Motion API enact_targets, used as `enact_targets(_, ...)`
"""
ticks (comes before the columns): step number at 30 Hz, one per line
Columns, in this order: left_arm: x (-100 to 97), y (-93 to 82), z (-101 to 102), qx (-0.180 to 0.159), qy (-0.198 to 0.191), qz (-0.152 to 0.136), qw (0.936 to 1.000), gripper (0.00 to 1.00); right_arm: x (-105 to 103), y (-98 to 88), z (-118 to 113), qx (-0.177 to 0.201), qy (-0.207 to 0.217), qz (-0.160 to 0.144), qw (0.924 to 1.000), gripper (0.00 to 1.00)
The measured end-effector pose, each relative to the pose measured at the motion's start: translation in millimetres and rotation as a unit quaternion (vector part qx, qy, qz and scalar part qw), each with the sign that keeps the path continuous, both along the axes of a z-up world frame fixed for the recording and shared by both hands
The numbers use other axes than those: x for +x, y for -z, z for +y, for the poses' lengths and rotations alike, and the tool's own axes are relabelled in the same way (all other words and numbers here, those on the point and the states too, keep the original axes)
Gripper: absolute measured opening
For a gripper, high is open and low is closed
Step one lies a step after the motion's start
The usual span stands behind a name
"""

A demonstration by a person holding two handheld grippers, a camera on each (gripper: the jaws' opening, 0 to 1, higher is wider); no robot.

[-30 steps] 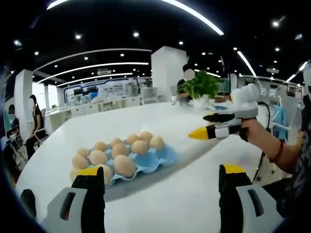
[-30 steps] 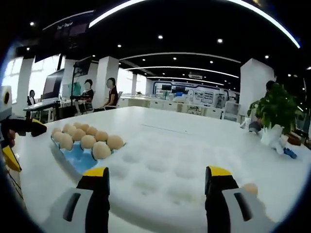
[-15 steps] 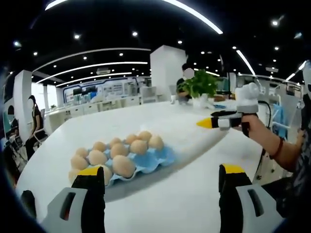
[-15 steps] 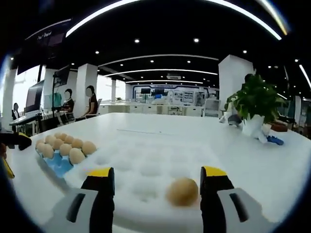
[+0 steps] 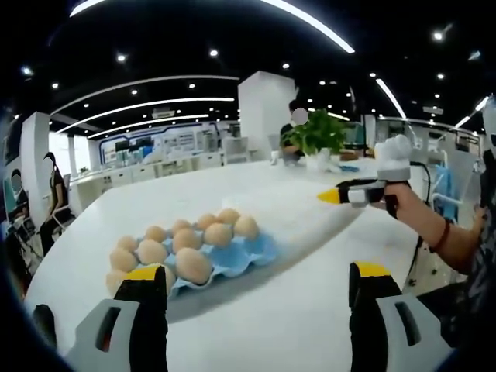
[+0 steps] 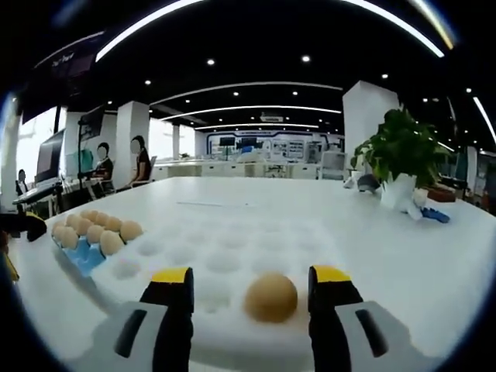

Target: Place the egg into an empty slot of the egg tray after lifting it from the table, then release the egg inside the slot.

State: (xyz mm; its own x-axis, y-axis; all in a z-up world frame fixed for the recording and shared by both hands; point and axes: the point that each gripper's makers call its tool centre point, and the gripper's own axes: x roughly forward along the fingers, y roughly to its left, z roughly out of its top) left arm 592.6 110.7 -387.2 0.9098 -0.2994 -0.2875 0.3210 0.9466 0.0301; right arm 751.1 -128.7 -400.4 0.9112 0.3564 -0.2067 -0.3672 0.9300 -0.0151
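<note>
right gripper (image 6: 251, 280) low over the white dimpled foam pad (image 6: 232, 256) on the white table (image 6: 434, 256), jaws spread wide. one loose egg (image 6: 271, 297) sits on the near part of the pad, between the two yellow-tipped fingers (image 6: 172, 283), closer to the right one; cannot tell if either finger touches it, nothing gripped

blue egg tray (image 6: 84, 256) lies to the left of the pad, against its left edge. in the right gripper view i count about 7 eggs (image 6: 111, 242) in it, far ones overlap so the number is rough. bare blue cups show at the tray's near end

left gripper (image 5: 256, 283) held above the table's near side, jaws wide apart, nothing between them. from the left gripper view the tray (image 5: 248, 256) sits ahead and left with roughly 11 tan eggs (image 5: 192, 265) in about three rows; the nearest ones are partly behind the left finger (image 5: 143, 294). blue cups show bare on the tray's right edge

the right gripper also shows in the left gripper view (image 5: 333, 195), far right, held in a person's hand (image 5: 403, 209) with a bracelet on the wrist

1 potted green plant (image 6: 399, 151) in a white pot at the far right of the table. 2 seated people (image 6: 139, 159) at desks in the far left background
</note>
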Motion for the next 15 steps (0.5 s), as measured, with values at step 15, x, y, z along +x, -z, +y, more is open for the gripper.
enact_targets(15,1.2,3.9,-1,0.004,0.004,0.004,1.0,0.99,5,16.9,-16,0.033,0.079,0.036,0.9957,0.34)
